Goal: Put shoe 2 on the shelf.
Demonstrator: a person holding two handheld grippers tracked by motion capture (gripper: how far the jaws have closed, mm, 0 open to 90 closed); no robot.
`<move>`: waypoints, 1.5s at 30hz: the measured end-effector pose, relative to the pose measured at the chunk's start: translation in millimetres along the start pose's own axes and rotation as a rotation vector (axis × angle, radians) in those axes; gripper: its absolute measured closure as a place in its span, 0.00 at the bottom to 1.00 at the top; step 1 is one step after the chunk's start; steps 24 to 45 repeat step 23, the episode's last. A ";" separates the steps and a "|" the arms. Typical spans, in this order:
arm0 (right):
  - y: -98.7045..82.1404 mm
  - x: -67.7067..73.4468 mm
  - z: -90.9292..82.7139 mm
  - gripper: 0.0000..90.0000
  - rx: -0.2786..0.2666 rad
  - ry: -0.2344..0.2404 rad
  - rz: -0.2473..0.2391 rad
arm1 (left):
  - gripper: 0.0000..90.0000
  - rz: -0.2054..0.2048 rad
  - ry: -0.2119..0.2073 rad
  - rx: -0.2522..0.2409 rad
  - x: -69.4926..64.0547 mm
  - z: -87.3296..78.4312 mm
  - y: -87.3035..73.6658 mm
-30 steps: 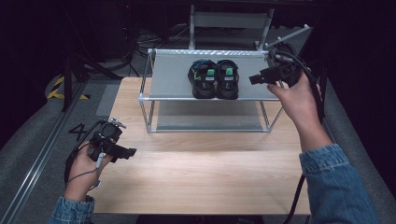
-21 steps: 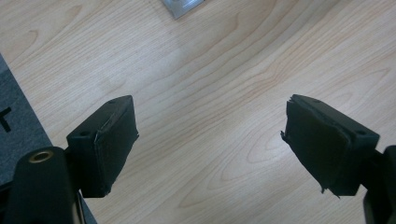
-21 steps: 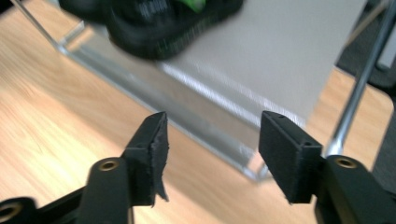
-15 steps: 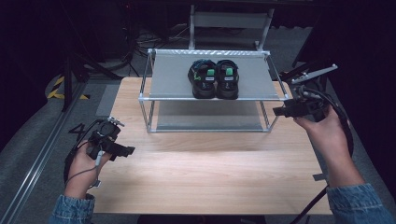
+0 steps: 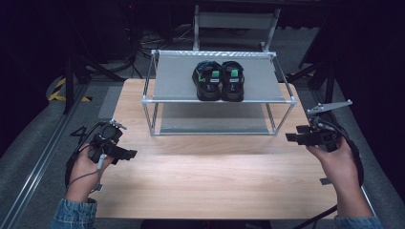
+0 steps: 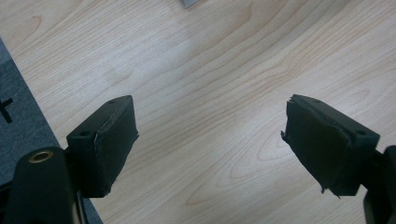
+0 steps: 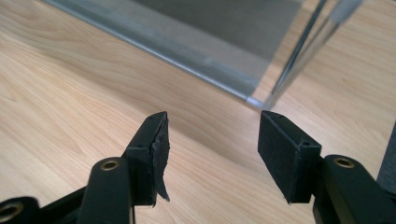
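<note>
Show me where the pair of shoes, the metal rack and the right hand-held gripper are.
pair of shoes (image 5: pixel 218 81), high view, where the two black shoes meet
metal rack (image 5: pixel 176 78), high view, bare grey top shelf
right hand-held gripper (image 7: pixel 212 156), right gripper view, midway between its open jaws

Left claw (image 5: pixel 128 153) and right claw (image 5: pixel 292 137) gape wide and empty (hands set well apart)

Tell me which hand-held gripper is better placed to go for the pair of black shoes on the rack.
Probably the right hand-held gripper: open and empty, it sits beside the rack near its front right post. The left hand-held gripper, also open, hangs lower by the table's left edge, farther from the shoes.
</note>
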State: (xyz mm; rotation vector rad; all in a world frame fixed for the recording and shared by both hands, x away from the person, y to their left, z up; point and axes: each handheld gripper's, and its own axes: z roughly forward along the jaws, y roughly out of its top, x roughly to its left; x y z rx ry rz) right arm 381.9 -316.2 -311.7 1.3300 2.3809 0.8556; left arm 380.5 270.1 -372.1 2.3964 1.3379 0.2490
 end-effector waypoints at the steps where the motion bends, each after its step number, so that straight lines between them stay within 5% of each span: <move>1: -4.4 0.9 2.0 0.48 -0.005 -0.006 0.002 | 0.19 0.000 -0.001 0.001 0.4 -0.2 -0.1; 16: -47.4 3.9 29.0 0.49 -0.022 0.033 0.032 | 0.19 -0.001 0.002 0.002 -0.7 1.3 -1.4; 23: -53.4 2.5 40.5 0.50 -0.029 0.033 0.043 | 0.19 0.001 0.006 -0.003 -0.9 0.8 -2.0; 45: -53.4 2.5 40.5 0.50 -0.029 0.033 0.043 | 0.19 0.001 0.006 -0.003 -0.9 0.8 -2.0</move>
